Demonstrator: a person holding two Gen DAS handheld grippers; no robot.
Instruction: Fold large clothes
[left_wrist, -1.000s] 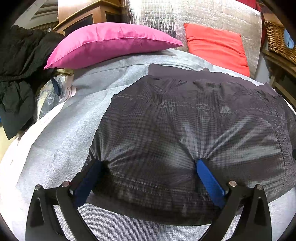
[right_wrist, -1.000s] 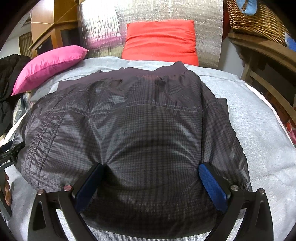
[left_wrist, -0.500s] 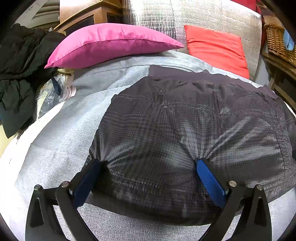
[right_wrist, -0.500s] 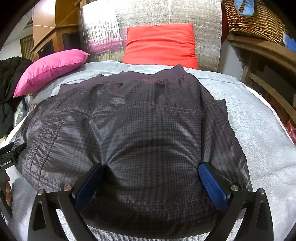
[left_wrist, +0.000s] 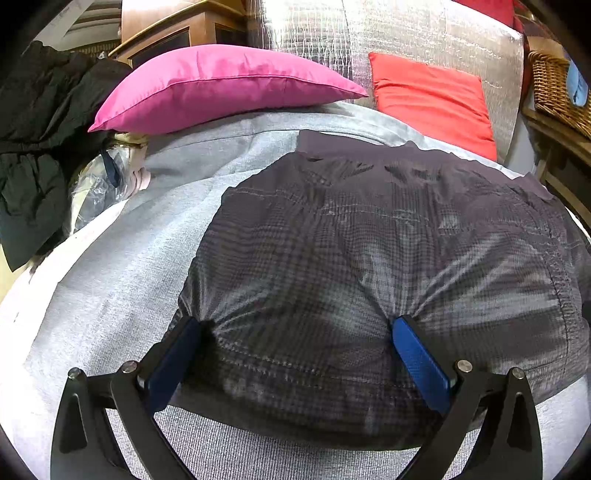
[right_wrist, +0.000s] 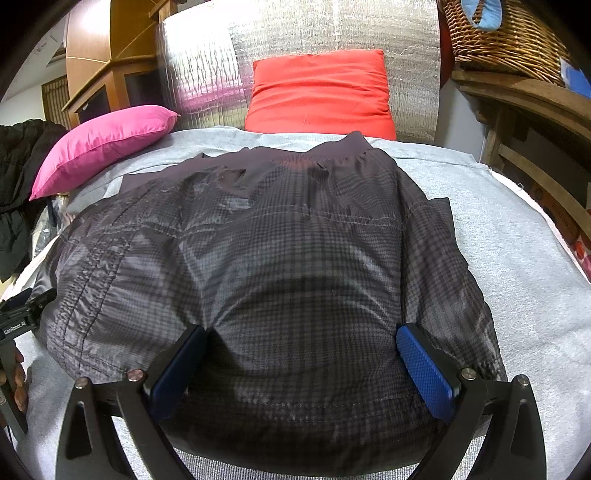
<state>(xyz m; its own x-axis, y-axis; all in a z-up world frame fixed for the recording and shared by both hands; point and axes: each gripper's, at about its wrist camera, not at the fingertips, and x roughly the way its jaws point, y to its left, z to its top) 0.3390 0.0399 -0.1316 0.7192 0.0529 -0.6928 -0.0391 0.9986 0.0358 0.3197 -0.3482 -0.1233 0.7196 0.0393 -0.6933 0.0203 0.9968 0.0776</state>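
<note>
On a bed covered with a grey sheet (right_wrist: 509, 258), a dark grey checked jacket (right_wrist: 303, 266) lies spread flat, its ribbed band (right_wrist: 343, 149) at the far end toward the head of the bed and its near hem under both handheld tools. From hem to ribbed band the garment runs straight away from the cameras, while its wider span crosses the bed from side to side.

The left gripper (left_wrist: 295, 343) stands wide open, its two blue pads (left_wrist: 419, 363) pressed down into the fabric on either side of a puffed-up stretch of the jacket near the hem at the garment's left part; the cloth puckers where each pad digs in. The jaws bracket the fabric rather than pinch it. The right gripper (right_wrist: 301, 354) is spread just as wide over the jacket's right part, pads sunk into the cloth in the same way, with nothing clamped between them.

At the left edge of the right wrist view, part of the other tool's black body and a hand (right_wrist: 16, 376) holding it show beside the jacket's edge.

Beyond the jacket, a pink pillow (left_wrist: 218, 83) rests on the sheet at the left and a red pillow (right_wrist: 319, 94) leans against a silver quilted backing (right_wrist: 207, 62). Black clothing (left_wrist: 37, 147) is heaped off the bed's left side, and a wicker basket (right_wrist: 506, 37) sits on a wooden shelf at right.
</note>
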